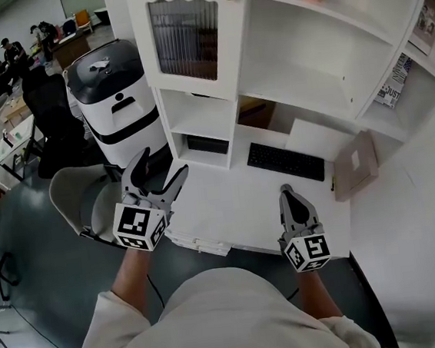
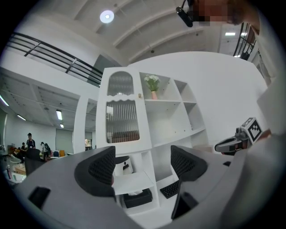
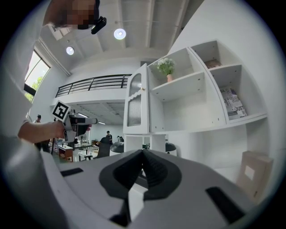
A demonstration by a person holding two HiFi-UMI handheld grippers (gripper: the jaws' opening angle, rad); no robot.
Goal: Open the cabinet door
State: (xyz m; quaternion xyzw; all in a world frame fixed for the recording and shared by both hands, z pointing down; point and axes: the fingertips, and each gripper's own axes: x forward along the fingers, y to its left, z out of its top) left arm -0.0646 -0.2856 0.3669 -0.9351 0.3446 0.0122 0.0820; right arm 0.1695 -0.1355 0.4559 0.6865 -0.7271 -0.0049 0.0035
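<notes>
The left gripper (image 1: 162, 163) hangs near the left front corner of the white desk (image 1: 229, 207). Its jaws are spread wide with nothing between them (only shelves and a black keyboard (image 1: 286, 162) show through the gap). The right gripper (image 1: 285, 193) is clenched on nothing, pads pressed together. The cabinet door (image 1: 188, 37), ribbed glass in a white frame, stands well beyond both grippers. It appears swung out from the shelf unit, though the angle is hard to judge.
</notes>
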